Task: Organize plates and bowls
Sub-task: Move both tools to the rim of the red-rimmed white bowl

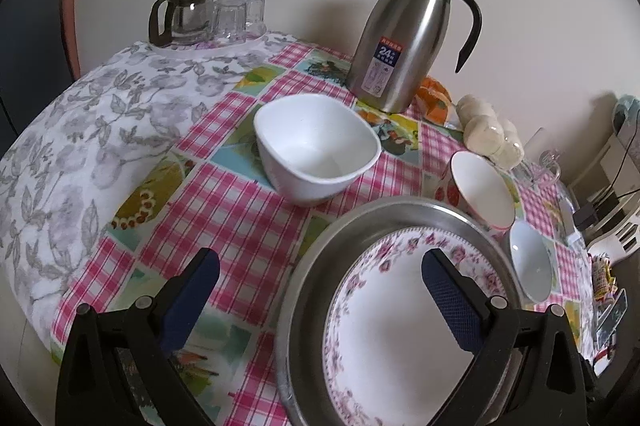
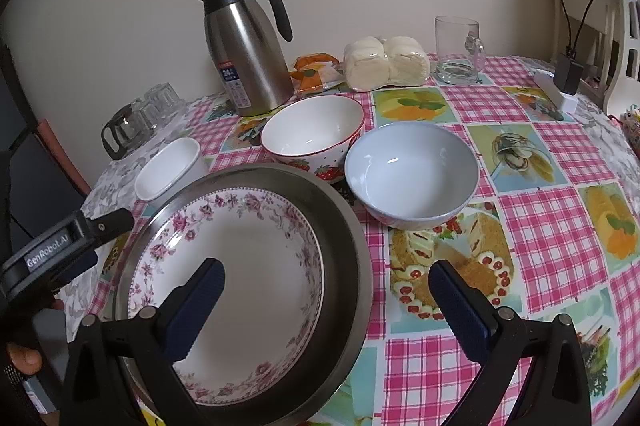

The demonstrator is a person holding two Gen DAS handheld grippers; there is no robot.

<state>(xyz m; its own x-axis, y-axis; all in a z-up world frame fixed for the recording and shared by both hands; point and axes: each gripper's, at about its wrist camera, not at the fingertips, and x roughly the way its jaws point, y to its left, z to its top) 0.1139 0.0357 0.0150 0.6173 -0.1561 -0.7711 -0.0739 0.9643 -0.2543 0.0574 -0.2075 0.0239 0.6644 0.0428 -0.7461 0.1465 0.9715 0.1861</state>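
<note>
A pink-flowered plate (image 1: 384,338) (image 2: 240,266) lies inside a steel tray (image 1: 316,258) (image 2: 344,250). A white squarish bowl (image 1: 316,150) (image 2: 168,168) stands behind the tray to the left. A strawberry-patterned bowl (image 1: 480,190) (image 2: 314,132) and a pale blue bowl (image 1: 530,260) (image 2: 412,176) stand to its right. My left gripper (image 1: 320,274) is open and empty over the tray's left rim; it also shows in the right wrist view (image 2: 80,238). My right gripper (image 2: 326,282) is open and empty over the tray's right rim.
A steel thermos jug (image 1: 412,34) (image 2: 248,46), wrapped buns (image 2: 386,62), an orange packet (image 2: 316,70) and a glass mug (image 2: 458,50) stand at the back by the wall. A glass pot and upturned glasses (image 1: 204,16) sit back left. A charger (image 2: 560,86) lies at the right.
</note>
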